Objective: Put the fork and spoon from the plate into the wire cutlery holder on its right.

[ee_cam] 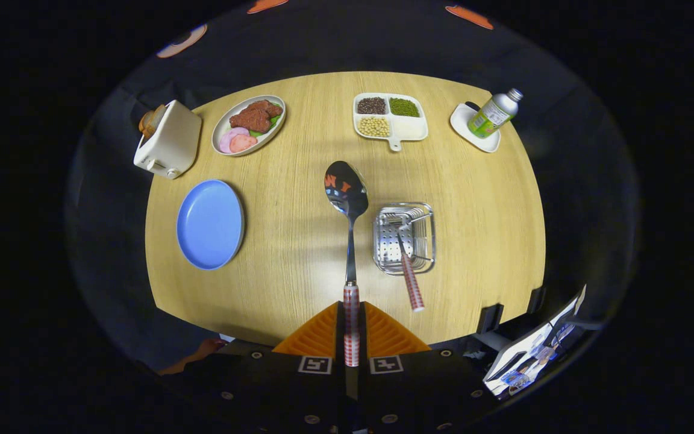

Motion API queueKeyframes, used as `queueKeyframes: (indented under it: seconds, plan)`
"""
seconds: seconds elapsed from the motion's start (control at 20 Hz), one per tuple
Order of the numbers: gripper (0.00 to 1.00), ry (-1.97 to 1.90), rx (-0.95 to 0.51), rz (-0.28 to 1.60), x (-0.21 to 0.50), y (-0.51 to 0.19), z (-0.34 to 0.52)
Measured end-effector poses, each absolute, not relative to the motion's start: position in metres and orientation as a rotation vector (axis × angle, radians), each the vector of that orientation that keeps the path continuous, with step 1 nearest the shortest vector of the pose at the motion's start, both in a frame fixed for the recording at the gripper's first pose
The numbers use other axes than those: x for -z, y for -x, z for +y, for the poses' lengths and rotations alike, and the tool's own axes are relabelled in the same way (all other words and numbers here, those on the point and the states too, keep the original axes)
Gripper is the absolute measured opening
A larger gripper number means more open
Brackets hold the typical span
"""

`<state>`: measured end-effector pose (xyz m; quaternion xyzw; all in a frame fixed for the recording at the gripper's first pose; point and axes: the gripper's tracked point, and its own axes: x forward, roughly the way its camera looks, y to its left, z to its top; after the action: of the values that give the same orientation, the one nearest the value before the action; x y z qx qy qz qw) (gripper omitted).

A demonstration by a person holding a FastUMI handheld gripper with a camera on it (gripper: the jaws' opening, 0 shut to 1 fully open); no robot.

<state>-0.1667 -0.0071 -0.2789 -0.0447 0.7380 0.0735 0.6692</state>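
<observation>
A: Wooden table (299,253) is round, with dark cloth behind it. Where is the cutlery?

B: At centre, the gripper (351,328) is clamped on the spoon (347,199) by its handle. The fork (406,265) stands already in the wire cutlery holder (404,238), right of centre.

A: And the blue plate (210,223), on the left?

B: It is bare. I think the next move is to carry the spoon right and lower it into the holder.

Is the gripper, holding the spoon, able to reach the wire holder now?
Probably yes. The gripper grips the spoon beside the holder, with nothing between; only the fork leans inside.
</observation>
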Motion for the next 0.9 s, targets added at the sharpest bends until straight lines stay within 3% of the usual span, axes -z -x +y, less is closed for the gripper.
queueKeyframes:
  seconds: [0.45,0.9]
  plan:
    - [0.08,0.262,-0.231,1.755,0.295,0.176,-0.089]
    - [0.08,0.312,-0.397,1.915,0.318,0.188,-0.086]
